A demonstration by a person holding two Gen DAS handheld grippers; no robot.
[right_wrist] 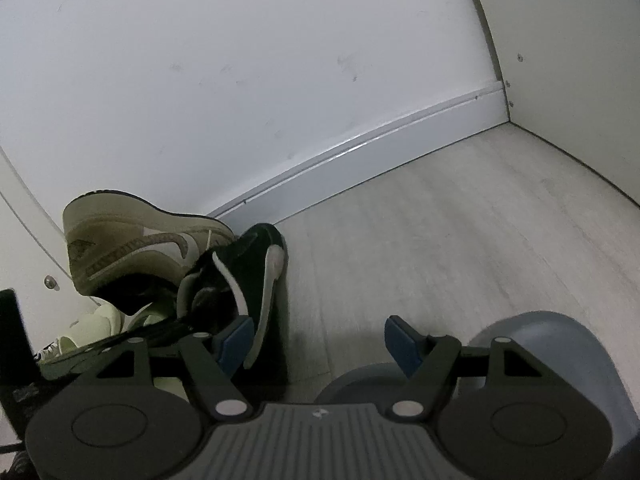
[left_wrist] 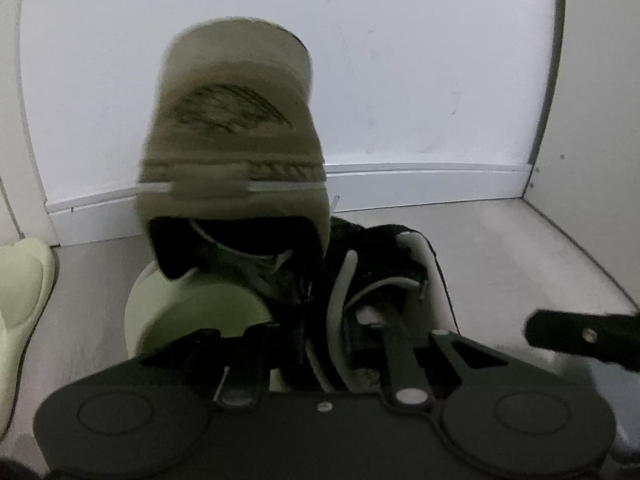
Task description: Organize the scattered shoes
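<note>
A tan sneaker (left_wrist: 232,128) is upside down, sole up and heel toward me, blurred; in the right wrist view this tan sneaker (right_wrist: 136,248) leans on the other shoes. Under it lie a black shoe (left_wrist: 360,272) with white laces and a pale green shoe (left_wrist: 188,308). My left gripper (left_wrist: 320,344) is open, with the black shoe's laces between its fingers. The black shoe (right_wrist: 248,272) is just left of my right gripper (right_wrist: 320,340), which is open over the bare floor, its left blue pad (right_wrist: 236,340) close to that shoe.
White back wall with a baseboard (right_wrist: 360,152) and a side panel (right_wrist: 560,40) close off the alcove. Pale wood floor (right_wrist: 440,240) lies to the right of the shoes. A second pale green shoe (left_wrist: 20,280) sits at far left. A grey-blue rounded object (right_wrist: 540,344) lies under my right gripper.
</note>
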